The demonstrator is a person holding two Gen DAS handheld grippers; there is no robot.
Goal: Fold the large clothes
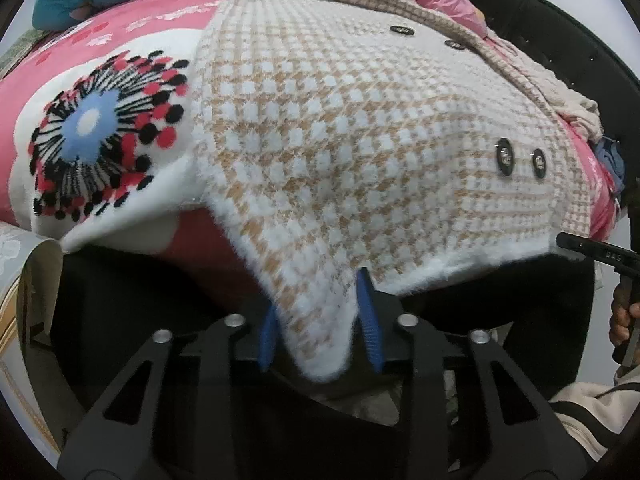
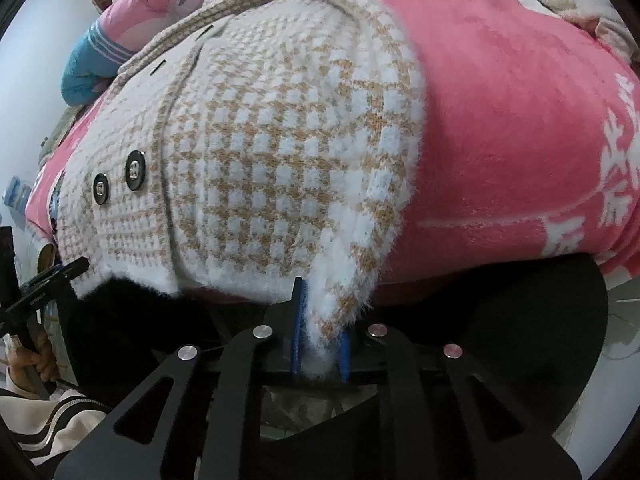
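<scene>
The checked coat's hem corner hangs between the left hand-held gripper's blue fingers.

Our left gripper and right gripper are black linkage frames with triangular cutouts and round silver screws; their jaws carry ribbed blue pads. We wear a cream sleeve with dark stripes.

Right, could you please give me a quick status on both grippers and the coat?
Left gripper and right gripper each shut on coat hem corners. Coat flat on pink blanket. Nothing in the way.
</scene>
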